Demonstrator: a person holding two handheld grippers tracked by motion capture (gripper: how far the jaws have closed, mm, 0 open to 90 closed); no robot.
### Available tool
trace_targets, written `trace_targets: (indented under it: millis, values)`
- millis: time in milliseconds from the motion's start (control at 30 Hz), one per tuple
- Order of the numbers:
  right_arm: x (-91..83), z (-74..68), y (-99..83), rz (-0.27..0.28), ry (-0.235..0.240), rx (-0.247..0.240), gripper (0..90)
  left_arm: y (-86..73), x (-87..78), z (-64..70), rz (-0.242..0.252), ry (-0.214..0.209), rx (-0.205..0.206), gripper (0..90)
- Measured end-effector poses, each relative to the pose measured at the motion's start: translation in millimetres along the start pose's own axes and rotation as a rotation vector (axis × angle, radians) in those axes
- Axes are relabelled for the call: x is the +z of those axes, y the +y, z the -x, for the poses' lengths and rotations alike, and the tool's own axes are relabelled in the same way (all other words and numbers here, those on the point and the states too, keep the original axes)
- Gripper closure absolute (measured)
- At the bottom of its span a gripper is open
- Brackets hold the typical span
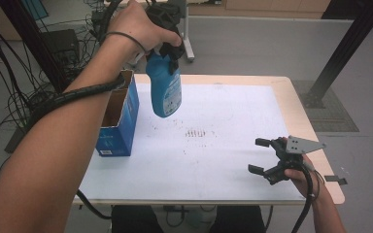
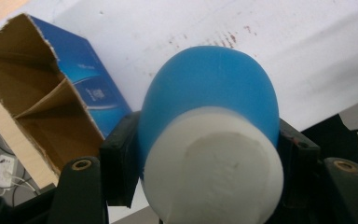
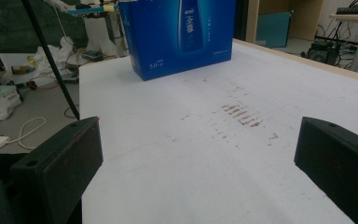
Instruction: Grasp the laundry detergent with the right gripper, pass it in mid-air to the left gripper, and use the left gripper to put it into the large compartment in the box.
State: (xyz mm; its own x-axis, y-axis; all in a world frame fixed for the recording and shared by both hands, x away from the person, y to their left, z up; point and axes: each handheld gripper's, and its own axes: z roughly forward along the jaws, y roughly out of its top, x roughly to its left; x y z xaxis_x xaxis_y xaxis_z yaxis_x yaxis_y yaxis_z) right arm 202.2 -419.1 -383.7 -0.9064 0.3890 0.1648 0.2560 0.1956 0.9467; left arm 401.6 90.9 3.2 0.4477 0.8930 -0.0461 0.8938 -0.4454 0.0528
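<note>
We see a bright blue bottle [image 1: 165, 90] with a white cap [image 2: 214, 168] and a pale printed label. At the left stands a dark blue box [image 1: 121, 114] with white lettering and a plain brown cardboard inside. The table [image 1: 233, 160] is white, edged in light wood, with reddish-brown speckles near its middle. Both grippers, left [image 1: 167, 29] and right [image 1: 264, 156], are black, the right topped by a grey plate.

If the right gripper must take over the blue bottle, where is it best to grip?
Probably the bottle's lower body, coming from the right side with jaws level. The left gripper already clamps the neck near the white cap, and the bottle hangs upright above the table, its body free.
</note>
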Motion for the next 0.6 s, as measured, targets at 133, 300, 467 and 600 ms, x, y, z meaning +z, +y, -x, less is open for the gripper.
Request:
trace_targets:
  millis: [133,300,467,600]
  values:
    - [-1.0,-0.1,0.1,0.003,-0.001,0.001,1.0,-0.1,-2.0,-11.1,-0.002,0.007,-0.047,37.2]
    - [-1.6,-0.5,0.1,0.005,-0.002,-0.001,1.0,-0.6,-4.9,-27.1,-0.004,0.014,-0.108,37.1]
    - [-1.9,0.2,-1.3,0.006,-0.006,0.002,1.0,-3.6,-6.3,-41.5,0.002,0.026,-0.172,37.2]
    - [-2.9,1.4,-3.0,0.005,-0.013,0.008,1.0,-6.6,-5.7,-58.4,0.001,0.015,-0.223,37.2]
